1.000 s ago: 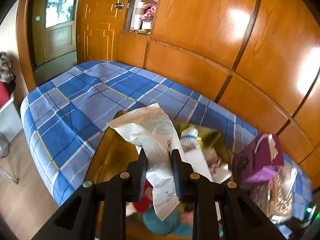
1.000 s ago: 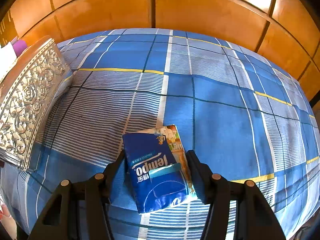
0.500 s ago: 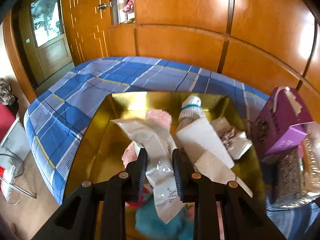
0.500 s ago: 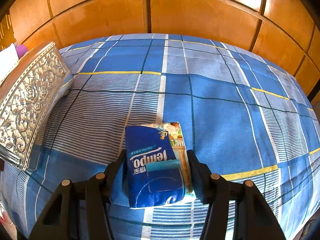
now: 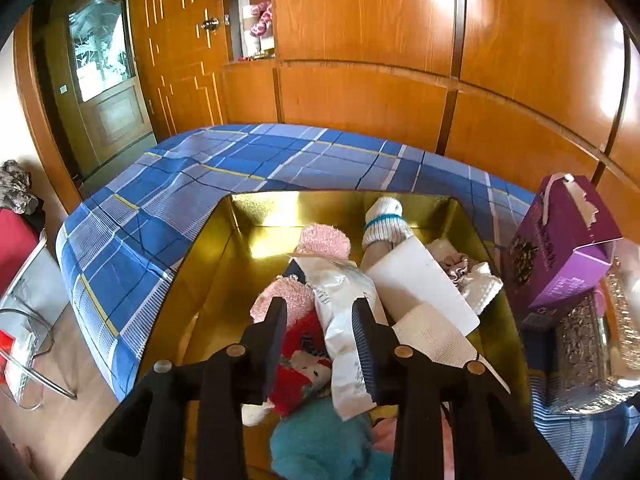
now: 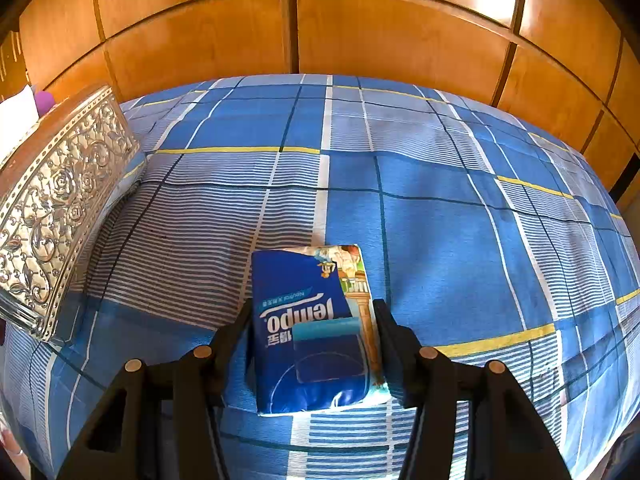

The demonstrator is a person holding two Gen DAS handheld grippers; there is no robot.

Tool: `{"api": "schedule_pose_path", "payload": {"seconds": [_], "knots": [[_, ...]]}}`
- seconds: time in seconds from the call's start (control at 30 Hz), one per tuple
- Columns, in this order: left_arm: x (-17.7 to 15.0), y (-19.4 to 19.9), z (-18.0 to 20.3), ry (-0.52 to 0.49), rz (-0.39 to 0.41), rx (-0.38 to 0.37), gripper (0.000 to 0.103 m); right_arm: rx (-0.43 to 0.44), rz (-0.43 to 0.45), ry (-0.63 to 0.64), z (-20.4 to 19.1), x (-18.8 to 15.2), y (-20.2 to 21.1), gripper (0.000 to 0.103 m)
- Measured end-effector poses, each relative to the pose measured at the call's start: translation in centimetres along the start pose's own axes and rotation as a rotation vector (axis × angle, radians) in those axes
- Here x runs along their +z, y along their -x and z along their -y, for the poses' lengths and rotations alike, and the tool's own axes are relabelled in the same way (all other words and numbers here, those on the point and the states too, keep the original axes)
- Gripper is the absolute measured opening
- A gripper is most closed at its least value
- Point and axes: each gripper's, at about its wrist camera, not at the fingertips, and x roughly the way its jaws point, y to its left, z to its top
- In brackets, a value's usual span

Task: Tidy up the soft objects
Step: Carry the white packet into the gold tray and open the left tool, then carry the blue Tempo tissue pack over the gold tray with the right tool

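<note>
My left gripper [image 5: 320, 316] is open above the gold box [image 5: 224, 248]. A white wipes packet [image 5: 344, 312] lies loose between its fingers on the pile in the box. The box also holds pink fluffy socks [image 5: 320, 240], a white sock with a blue stripe [image 5: 384, 220], a red plush [image 5: 300, 364] and a teal soft item [image 5: 320, 444]. My right gripper [image 6: 312, 312] sits around a blue Tempo tissue pack [image 6: 308, 328] lying on the blue plaid bed [image 6: 440, 208]; its fingers touch or nearly touch the pack's sides.
A purple carton [image 5: 560, 248] and a silver embossed box [image 5: 588, 352] stand right of the gold box; the silver box also shows in the right wrist view [image 6: 60, 200]. Wooden wall panels [image 5: 400, 100] back the bed. The bed's left edge drops to the floor.
The left gripper carried the white packet over the gold box, lowered it and opened, leaving it on the pile. The right gripper stayed around the tissue pack, shifting only slightly.
</note>
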Motion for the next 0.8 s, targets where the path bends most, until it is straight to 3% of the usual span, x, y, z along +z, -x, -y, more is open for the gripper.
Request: {"api": "schedule_pose_path", "payload": {"seconds": [0.37,0.8], "knots": [[-0.3,3.7,-0.2,0.030,0.066,-0.032,0.048,0.001,0.026,-0.013,0.2,-0.3,0.3,0.055],[-1.2,7.5,1.1,0.017,0.105,-0.093,0.053,0.007,0.053,-0.038,0.5,-0.6,0.5,0.055]]}}
